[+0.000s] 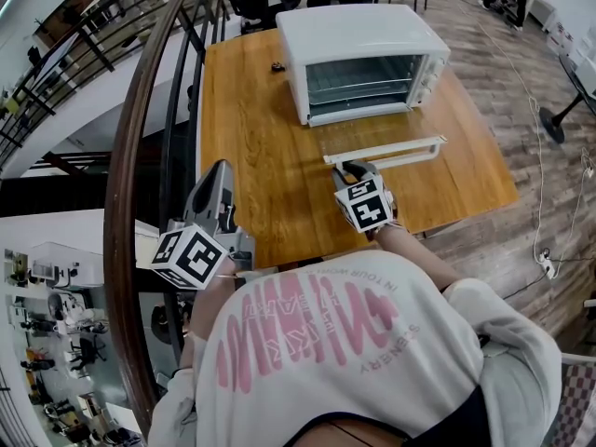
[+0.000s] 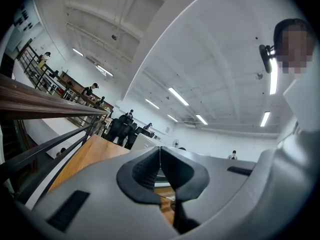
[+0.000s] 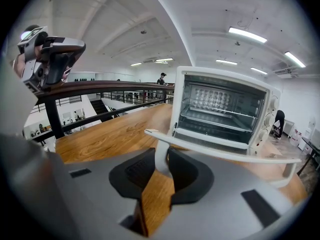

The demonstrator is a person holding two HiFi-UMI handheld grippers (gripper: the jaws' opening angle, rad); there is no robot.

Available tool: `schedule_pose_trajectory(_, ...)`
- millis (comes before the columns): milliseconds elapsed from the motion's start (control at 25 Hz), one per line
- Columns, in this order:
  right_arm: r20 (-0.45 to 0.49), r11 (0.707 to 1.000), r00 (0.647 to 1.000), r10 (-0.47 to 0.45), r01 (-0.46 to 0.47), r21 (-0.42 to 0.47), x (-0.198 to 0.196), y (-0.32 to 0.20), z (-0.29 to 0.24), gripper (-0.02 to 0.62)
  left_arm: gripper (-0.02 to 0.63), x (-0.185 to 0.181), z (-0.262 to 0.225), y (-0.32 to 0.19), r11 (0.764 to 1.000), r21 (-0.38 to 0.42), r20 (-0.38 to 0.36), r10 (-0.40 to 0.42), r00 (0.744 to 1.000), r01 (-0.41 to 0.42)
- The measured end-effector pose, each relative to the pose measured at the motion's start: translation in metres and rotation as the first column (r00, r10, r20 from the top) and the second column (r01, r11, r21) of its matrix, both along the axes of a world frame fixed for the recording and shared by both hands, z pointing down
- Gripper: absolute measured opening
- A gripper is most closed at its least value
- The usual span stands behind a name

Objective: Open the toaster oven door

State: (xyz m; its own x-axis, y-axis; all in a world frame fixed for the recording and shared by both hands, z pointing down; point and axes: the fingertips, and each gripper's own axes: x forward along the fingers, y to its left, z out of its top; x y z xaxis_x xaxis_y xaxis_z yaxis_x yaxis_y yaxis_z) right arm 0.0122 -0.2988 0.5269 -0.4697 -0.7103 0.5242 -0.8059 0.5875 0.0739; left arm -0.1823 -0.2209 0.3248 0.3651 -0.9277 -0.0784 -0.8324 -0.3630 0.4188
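Inside right tool [image 3: 163,168], door handle [image 3: 225,152]

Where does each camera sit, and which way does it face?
Head view: on the person's head, steeply down on table, toaster oven, left tool, right tool, own shoulders.
Left gripper view: on the left tool, looking past its closed jaws toward railing and ceiling.
Right gripper view: on the right tool, facing the open toaster oven, jaws gripping the door handle.
Head and right gripper views share toaster oven and door handle.
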Motion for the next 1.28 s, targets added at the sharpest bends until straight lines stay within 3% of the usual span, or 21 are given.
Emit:
schedule_pose_trajectory(680, 0.025, 0.999, 1.0, -0.006, 0.005, 0.039, 0.002, 0.0, 0.021, 0.092, 0.021, 0.008, 0.003, -0.004, 1.0, -0.006, 0.009, 0.014, 1.0, -0.014)
schedule_pose_trajectory(1120, 0.126, 0.997, 0.991, 0.037, -0.029, -0.071, 0.007, 0.008, 0.036, 0.098, 0.021, 0.003, 0.004, -0.001, 1.0, -0.014, 0.011, 0.011, 1.0, -0.011)
schedule_pose_trajectory(1280, 0.148, 0.996, 0.989, 0.025, -0.011, -0.089, 0.003, 0.011, 0.037, 0.132, 0.021, -0.001, 0.007, 0.0, 1.0, -0.024, 0.007, 0.008, 1.0, -0.008)
